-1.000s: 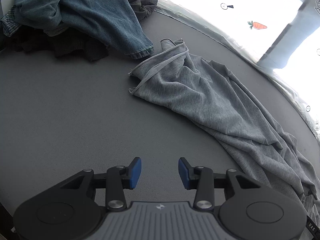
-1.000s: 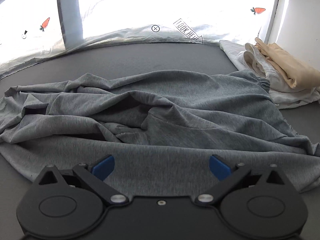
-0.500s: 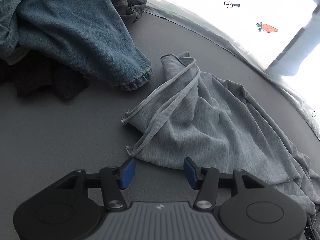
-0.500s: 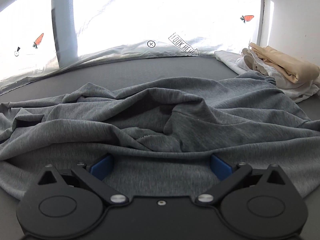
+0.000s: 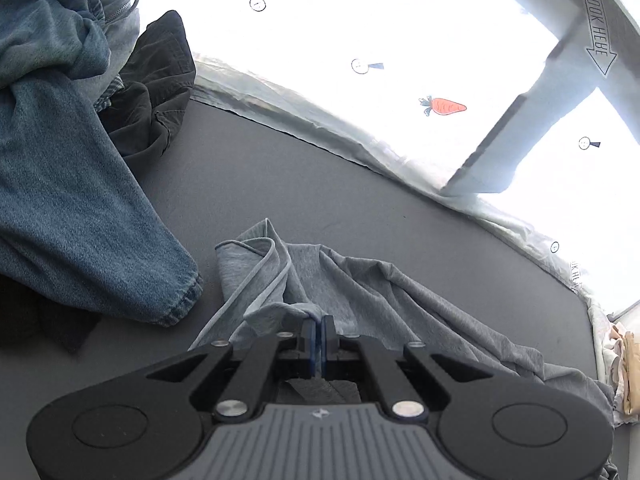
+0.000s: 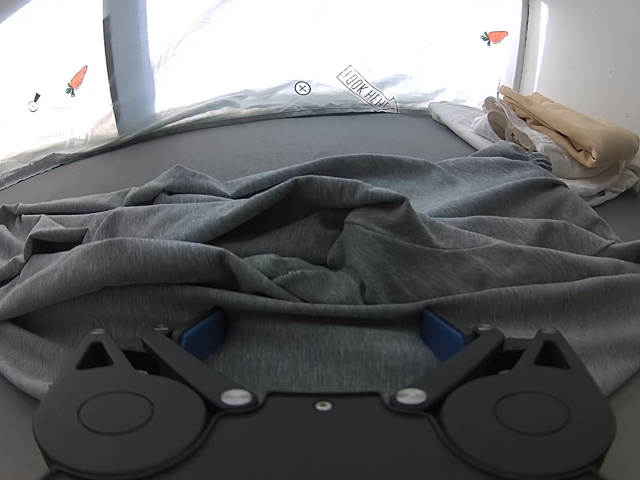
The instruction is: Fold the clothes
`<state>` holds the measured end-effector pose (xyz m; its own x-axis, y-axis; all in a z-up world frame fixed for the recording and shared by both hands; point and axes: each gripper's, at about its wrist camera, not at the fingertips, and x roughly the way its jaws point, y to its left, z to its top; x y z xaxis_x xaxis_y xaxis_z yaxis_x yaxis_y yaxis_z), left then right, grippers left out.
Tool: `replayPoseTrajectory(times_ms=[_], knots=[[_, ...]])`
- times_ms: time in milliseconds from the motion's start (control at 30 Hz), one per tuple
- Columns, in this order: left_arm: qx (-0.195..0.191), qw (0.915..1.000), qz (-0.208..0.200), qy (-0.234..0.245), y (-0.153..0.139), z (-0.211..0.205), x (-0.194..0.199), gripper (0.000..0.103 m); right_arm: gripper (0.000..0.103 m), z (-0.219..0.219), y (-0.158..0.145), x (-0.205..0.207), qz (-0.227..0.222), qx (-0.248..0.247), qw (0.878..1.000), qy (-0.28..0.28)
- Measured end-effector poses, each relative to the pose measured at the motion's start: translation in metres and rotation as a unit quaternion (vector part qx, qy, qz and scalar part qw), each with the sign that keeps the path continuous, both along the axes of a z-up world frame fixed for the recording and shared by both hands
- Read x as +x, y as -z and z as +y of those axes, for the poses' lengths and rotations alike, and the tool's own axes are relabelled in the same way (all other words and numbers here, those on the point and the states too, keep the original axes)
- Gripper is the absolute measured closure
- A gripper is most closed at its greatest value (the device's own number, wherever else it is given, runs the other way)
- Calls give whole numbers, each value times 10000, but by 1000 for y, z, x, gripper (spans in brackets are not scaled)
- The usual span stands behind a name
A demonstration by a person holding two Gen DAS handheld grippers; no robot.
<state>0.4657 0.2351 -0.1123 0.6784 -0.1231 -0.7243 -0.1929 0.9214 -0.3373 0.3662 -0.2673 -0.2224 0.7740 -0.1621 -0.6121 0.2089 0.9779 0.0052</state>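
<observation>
Pinching a bunched edge of the grey garment (image 5: 360,292), the left hand-held gripper (image 5: 319,334) is now clamping cloth where half a second ago its jaws were standing apart just short of that edge. The right hand-held gripper (image 6: 322,332) is staying spread wide over the garment's near hem, gripping nothing, while the garment is lying crumpled across the grey worktop (image 5: 280,168) beside the jeans (image 5: 80,216); the grasp is judged half made, spreading to follow

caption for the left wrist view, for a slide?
Left gripper shut on crumpled grey jersey garment, beside blue denim jeans on dark grey table.
</observation>
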Motion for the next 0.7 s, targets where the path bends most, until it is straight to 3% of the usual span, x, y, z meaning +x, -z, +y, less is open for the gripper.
replayPoseTrajectory(times_ms=[67,167,233,267,300,333,367,400,533,600,700], knots=[[228,9992,-342,-8,-17,-1,30,102,0,0,0,0,0,3,10000,-1],[74,9961,-877,-67,-46,1,69,102,0,0,1,0,2,5,10000,-2],[-14,9885,-1511,-56,-69,-2,84,102,0,0,1,0,2,6,10000,-4],[-22,9834,-1812,-106,-78,-3,89,96,0,0,1,0,2,6,10000,-5],[133,9833,-1804,-216,-82,-6,93,92,0,0,1,0,2,6,10000,-5],[287,9828,-1795,-326,-85,-8,97,69,0,0,1,0,2,6,10000,-5],[443,9820,-1782,-435,-88,-10,101,43,0,0,1,0,2,6,10000,-5],[628,9831,-1645,-507,-85,-13,100,36,0,0,1,0,2,6,10000,-5],[745,9905,-1076,-414,-42,-6,67,35,0,0,1,0,2,6,10000,-4],[788,9943,-533,-480,-6,10,37,35,0,0,1,0,2,6,10000,-5],[995,9925,184,-680,35,21,-4,35,0,0,1,0,2,6,10000,-4]])
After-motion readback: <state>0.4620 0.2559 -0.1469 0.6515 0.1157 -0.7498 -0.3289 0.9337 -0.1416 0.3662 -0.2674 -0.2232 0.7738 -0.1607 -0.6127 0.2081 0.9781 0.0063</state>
